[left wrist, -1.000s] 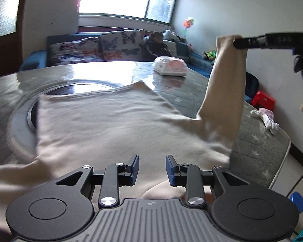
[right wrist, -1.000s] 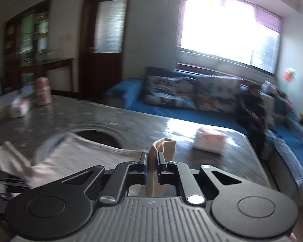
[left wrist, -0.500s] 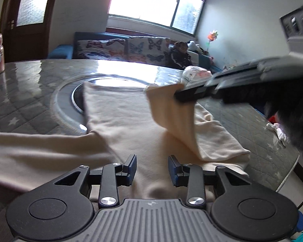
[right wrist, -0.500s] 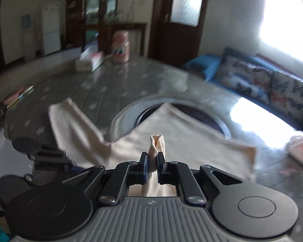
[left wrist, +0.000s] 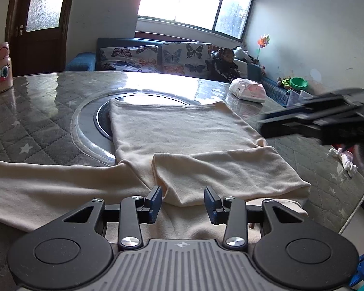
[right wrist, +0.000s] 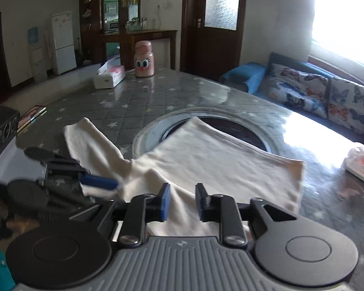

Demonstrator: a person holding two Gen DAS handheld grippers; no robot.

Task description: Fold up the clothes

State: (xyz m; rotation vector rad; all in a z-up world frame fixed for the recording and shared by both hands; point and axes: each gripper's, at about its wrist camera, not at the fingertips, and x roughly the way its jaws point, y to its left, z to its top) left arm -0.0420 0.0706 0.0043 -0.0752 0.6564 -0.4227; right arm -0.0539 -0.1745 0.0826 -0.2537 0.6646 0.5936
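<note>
Both grippers open, empty | left gripper | right gripper | cream shirt flat on table | unfolded left sleeve runs leftward, nearest left fingers.

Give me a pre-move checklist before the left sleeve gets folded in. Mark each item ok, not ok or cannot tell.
1. Right sleeve folded across the cream top: ok.
2. Right gripper open, holding no cloth: ok.
3. Left gripper open, ready to grasp: ok.
4. Left sleeve lying spread out to the side on the table: ok.
5. Left sleeve's cuff in view for a grasp: ok in the right wrist view.
6. Body lying flat, no big wrinkles: ok.
</note>
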